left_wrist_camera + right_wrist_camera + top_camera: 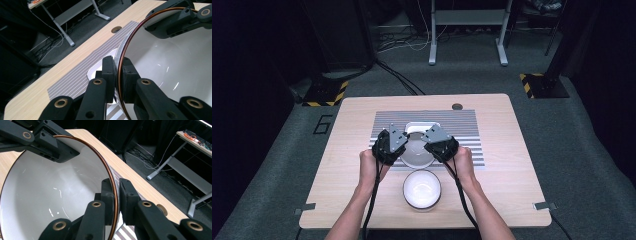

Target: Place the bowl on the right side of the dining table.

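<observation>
near: white bowl (422, 189) at lower centre of table (337, 165) | held: plate (416, 150) at frame centre over striped mat (462, 125) | left gripper (119, 75) and right gripper (116, 195) clamped on opposite rims | step: two-handed carry | next: likely keep level, set down

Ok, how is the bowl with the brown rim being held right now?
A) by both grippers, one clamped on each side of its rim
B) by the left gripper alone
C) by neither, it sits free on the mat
A: the left gripper and the right gripper each pinch the bowl at its rim from opposite sides.
</observation>
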`<state>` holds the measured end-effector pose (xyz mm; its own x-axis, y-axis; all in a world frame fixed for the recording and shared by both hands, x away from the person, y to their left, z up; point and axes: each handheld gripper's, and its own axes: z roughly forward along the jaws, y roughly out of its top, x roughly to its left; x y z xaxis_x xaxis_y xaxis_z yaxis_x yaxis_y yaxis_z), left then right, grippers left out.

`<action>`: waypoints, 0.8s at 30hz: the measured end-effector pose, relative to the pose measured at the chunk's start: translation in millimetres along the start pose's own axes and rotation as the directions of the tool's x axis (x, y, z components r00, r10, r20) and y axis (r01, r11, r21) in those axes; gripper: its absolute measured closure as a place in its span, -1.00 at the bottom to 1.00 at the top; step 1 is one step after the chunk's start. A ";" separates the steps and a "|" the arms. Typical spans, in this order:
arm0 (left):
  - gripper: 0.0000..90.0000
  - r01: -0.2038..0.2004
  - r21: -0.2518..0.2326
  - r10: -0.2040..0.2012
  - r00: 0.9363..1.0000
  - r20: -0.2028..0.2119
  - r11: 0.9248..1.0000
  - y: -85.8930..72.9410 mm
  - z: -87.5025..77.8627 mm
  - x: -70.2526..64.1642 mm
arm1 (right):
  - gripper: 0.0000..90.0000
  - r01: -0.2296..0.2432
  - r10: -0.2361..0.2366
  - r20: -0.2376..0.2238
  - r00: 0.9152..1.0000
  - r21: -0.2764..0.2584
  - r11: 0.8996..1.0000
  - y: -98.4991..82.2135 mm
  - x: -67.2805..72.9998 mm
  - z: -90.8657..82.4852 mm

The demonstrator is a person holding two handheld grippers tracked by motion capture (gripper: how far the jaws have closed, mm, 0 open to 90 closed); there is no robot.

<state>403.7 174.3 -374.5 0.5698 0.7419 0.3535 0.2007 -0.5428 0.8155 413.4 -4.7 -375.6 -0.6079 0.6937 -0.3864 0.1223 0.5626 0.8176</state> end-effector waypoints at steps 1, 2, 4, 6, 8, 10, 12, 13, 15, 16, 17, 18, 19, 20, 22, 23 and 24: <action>0.87 -0.002 0.000 0.002 1.000 0.002 1.000 -0.1 1.0 0.6 | 0.84 -0.003 0.003 0.000 1.000 0.001 1.000 -0.1 -0.2 1.2; 0.87 0.003 0.001 -0.003 1.000 0.002 1.000 -0.3 2.1 1.2 | 0.84 -0.003 0.003 0.000 1.000 0.000 1.000 -0.3 -0.6 2.4; 0.87 0.003 0.001 -0.003 1.000 0.002 1.000 -0.6 4.2 2.1 | 0.84 -0.006 0.006 -0.002 1.000 0.006 1.000 -0.5 -1.2 4.3; 0.87 0.008 0.004 -0.008 1.000 0.003 1.000 -1.2 6.2 2.8 | 0.84 -0.005 0.006 0.000 1.000 0.011 1.000 -0.5 -1.7 6.4; 0.86 0.005 0.006 -0.005 1.000 0.005 1.000 -1.3 7.2 3.6 | 0.84 -0.005 0.005 0.000 1.000 0.013 1.000 -0.8 -2.5 8.6; 0.86 0.008 0.009 -0.008 1.000 0.008 1.000 -1.7 10.1 4.8 | 0.84 -0.008 0.008 -0.001 1.000 0.017 1.000 -1.2 -2.9 10.4; 0.86 0.006 0.011 -0.006 1.000 0.007 1.000 -2.2 12.0 5.5 | 0.84 -0.009 0.009 -0.001 1.000 0.019 1.000 -1.6 -3.6 12.4; 0.86 0.009 0.012 -0.009 1.000 0.008 1.000 -2.4 13.0 5.7 | 0.84 -0.007 0.007 -0.002 1.000 0.021 1.000 -1.8 -4.0 13.4; 0.86 0.010 0.015 -0.010 1.000 0.010 1.000 -2.7 15.3 6.5 | 0.84 -0.009 0.009 -0.002 1.000 0.026 1.000 -2.1 -4.4 15.2; 0.86 0.009 0.016 -0.009 1.000 0.010 1.000 -2.8 16.4 6.9 | 0.84 -0.009 0.009 -0.002 1.000 0.027 1.000 -2.3 -4.8 16.3; 0.86 0.012 0.017 -0.012 1.000 0.008 1.000 -3.0 17.6 7.0 | 0.84 -0.011 0.011 -0.003 1.000 0.031 0.999 -2.6 -5.3 17.5; 0.86 0.013 0.019 -0.013 1.000 0.008 1.000 -3.2 18.5 7.3 | 0.84 -0.012 0.012 -0.004 1.000 0.033 0.999 -2.7 -5.7 18.6; 0.86 0.015 0.021 -0.015 1.000 0.008 1.000 -3.3 19.5 7.7 | 0.84 -0.012 0.013 -0.004 1.000 0.033 0.999 -3.0 -6.1 19.8; 0.86 0.015 0.020 -0.016 1.000 0.010 1.000 -3.5 20.7 8.2 | 0.84 -0.013 0.013 -0.005 1.000 0.036 0.999 -3.1 -6.5 20.8; 0.86 0.015 0.024 -0.015 1.000 0.010 1.000 -3.9 22.6 9.0 | 0.84 -0.015 0.016 -0.006 1.000 0.039 0.999 -3.6 -7.1 22.9; 0.86 0.019 0.026 -0.019 1.000 0.009 0.999 -4.2 23.5 9.1 | 0.84 -0.016 0.016 -0.006 1.000 0.040 0.999 -3.8 -7.4 24.1; 0.86 0.019 0.026 -0.019 1.000 0.009 0.999 -4.2 23.5 9.1 | 0.84 -0.016 0.016 -0.006 1.000 0.040 0.999 -3.8 -7.4 24.1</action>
<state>426.8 174.1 -385.4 0.5728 0.7488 0.3336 0.2320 -0.5384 0.8102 436.4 -1.1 -386.2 -0.6106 0.6998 -0.3707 0.1630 0.5691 0.8059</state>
